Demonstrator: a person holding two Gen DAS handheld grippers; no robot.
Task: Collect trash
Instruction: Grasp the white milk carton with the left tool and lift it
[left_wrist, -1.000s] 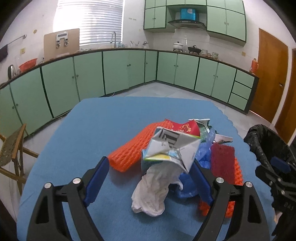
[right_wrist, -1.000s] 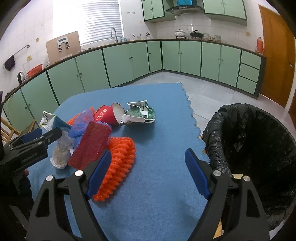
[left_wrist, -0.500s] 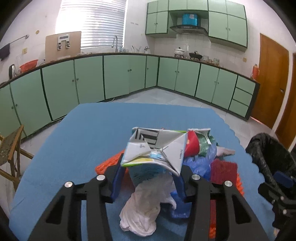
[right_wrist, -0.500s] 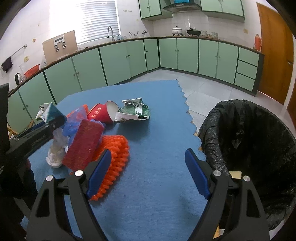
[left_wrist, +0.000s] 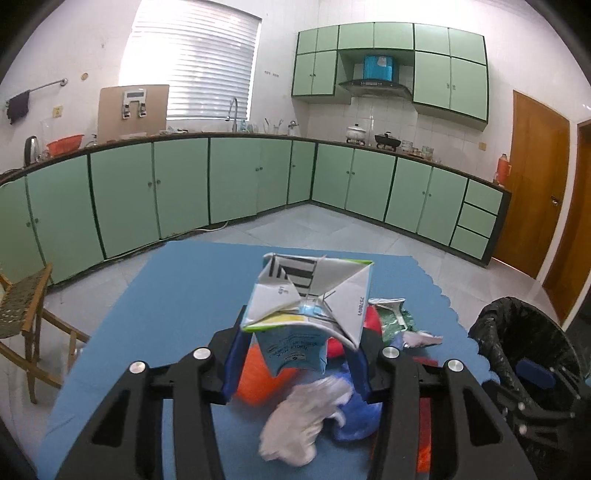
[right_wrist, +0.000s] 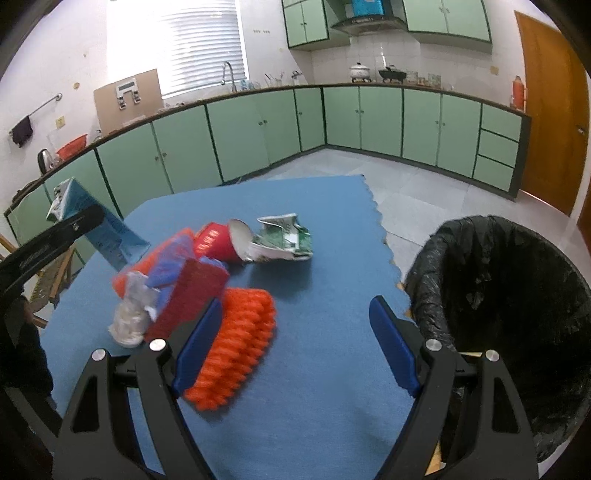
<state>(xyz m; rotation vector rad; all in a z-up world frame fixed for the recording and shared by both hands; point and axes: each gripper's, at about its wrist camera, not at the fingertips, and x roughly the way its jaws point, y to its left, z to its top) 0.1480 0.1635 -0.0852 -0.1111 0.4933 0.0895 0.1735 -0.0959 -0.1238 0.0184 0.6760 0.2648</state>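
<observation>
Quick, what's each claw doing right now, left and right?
Left claw: closed on the milk carton, held clear of the blue table mat.
Right claw: open, holding nothing, beside the black trash bin.

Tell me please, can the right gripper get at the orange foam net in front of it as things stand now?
Probably yes. The right gripper is open and holds nothing, and the orange foam net lies uncovered on the blue mat close by its left finger. The red sponge lies beside the net, not over it.
</observation>
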